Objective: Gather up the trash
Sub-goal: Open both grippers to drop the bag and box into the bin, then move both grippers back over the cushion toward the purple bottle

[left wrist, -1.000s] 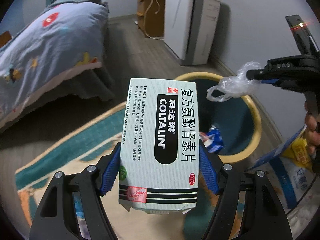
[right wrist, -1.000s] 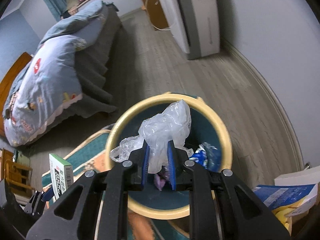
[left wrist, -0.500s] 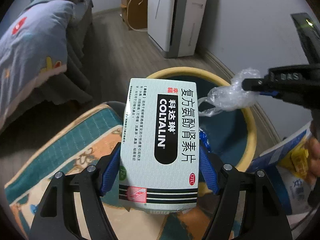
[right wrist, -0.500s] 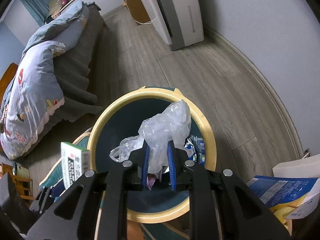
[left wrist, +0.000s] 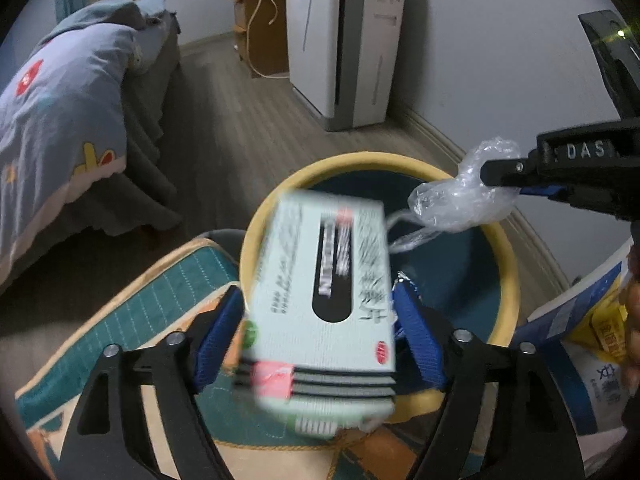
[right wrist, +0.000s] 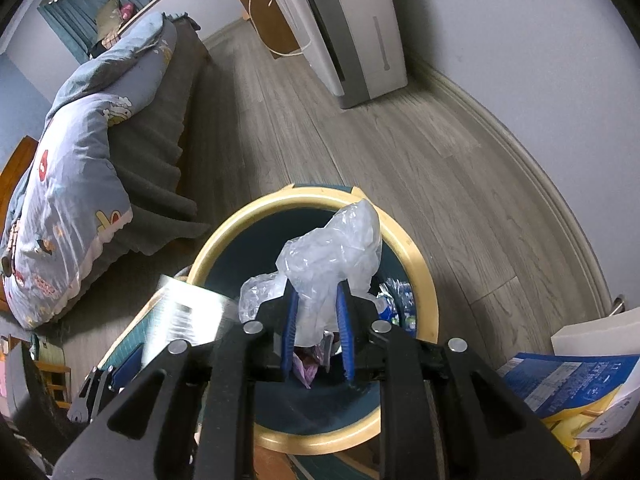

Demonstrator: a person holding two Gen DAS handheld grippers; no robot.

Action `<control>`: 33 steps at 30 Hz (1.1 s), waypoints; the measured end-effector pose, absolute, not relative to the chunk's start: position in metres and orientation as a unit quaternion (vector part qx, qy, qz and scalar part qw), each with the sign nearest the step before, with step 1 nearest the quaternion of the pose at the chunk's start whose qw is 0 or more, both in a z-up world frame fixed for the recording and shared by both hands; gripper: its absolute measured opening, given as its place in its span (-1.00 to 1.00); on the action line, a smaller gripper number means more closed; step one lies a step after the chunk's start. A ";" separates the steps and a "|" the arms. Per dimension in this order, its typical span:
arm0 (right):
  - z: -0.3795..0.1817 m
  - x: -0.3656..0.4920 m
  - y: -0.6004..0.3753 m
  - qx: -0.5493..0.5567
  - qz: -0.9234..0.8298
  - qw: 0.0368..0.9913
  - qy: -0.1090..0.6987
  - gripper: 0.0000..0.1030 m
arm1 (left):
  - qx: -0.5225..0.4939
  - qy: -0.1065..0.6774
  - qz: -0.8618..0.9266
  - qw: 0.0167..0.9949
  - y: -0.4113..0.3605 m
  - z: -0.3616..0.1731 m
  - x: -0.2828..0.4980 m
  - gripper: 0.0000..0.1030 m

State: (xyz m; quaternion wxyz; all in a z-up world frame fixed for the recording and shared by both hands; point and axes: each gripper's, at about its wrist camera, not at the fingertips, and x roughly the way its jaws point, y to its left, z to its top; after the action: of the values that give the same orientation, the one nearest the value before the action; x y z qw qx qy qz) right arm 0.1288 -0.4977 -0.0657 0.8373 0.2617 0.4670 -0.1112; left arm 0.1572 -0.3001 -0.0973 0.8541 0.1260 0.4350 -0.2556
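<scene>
A pale green medicine box (left wrist: 320, 304) is blurred and tilted between the blue pads of my left gripper (left wrist: 316, 320). The jaws are opening, a gap shows at each pad, and the box is slipping down over the near rim of the yellow-rimmed bin (left wrist: 360, 160). In the right wrist view the box (right wrist: 188, 312) is a streak at the left edge of the bin (right wrist: 224, 240). My right gripper (right wrist: 316, 320) hangs over the bin's mouth with a crumpled clear plastic bag (right wrist: 332, 248) between its pads. Its jaws are opening slightly, and the bag (left wrist: 460, 200) still sticks out from the fingertips.
Blue and purple wrappers (right wrist: 396, 304) lie inside the bin. A patterned rug (left wrist: 168, 292) lies under the bin, with a bed (left wrist: 60, 128) at left. A white appliance (left wrist: 344, 40) stands by the far wall. Blue and yellow packets (right wrist: 568, 376) sit at right.
The left gripper swung over the bin, then its pads spread and the sharp, upright box turned blurred and tilted. The right gripper's pads parted a little; the bag stays between them.
</scene>
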 end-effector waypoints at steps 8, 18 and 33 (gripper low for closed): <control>-0.057 0.132 -0.481 0.264 -0.102 0.835 0.473 -0.03 | 0.119 0.432 -0.238 0.862 -0.272 -0.076 0.139 0.65; -0.012 0.115 -0.435 0.216 -0.081 0.860 0.456 0.50 | 0.105 0.417 -0.173 0.886 -0.171 -0.027 0.091 0.70; 0.016 0.079 -0.294 0.134 -0.003 0.883 0.449 0.76 | 0.015 0.414 -0.069 0.907 -0.021 0.000 0.033 0.75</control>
State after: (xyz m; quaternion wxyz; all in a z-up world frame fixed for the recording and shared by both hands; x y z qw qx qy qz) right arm 0.0793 -0.2939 0.0165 0.8834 0.1339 0.4491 -0.0025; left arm 0.0327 -0.0209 0.0000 0.9074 0.0154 0.4141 -0.0694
